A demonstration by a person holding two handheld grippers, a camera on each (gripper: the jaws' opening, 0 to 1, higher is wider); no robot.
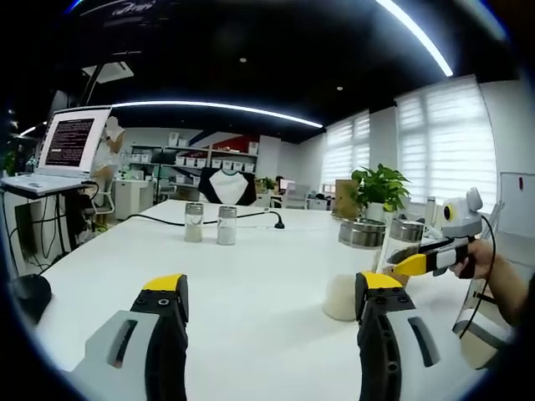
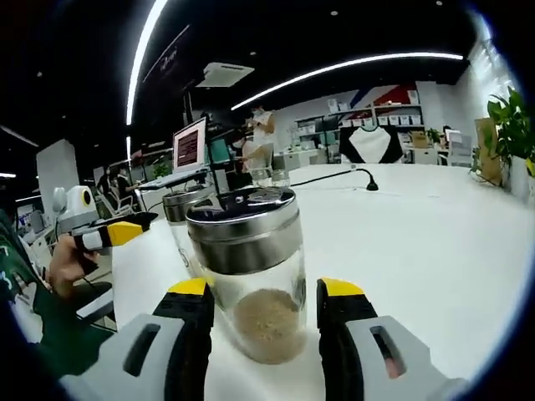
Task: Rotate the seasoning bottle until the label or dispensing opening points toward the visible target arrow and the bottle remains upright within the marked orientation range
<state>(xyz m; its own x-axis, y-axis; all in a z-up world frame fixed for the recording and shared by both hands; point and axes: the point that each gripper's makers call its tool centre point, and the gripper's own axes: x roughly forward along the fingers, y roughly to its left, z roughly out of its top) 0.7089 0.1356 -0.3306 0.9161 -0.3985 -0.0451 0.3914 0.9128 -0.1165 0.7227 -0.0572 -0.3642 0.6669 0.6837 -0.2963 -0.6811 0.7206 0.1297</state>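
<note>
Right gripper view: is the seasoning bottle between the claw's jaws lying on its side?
No. The seasoning bottle stands upright on the white table, metal cap on top, between the right claw jaws.

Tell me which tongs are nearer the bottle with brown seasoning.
Right. The right tongs straddle the brown-seasoning bottle, one jaw on each side of its glass. The left tongs are open over the bare table, with that bottle off beside their right jaw.

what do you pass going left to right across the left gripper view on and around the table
laptop → two small shakers → potted plant → big glass jar → right tongs
</note>
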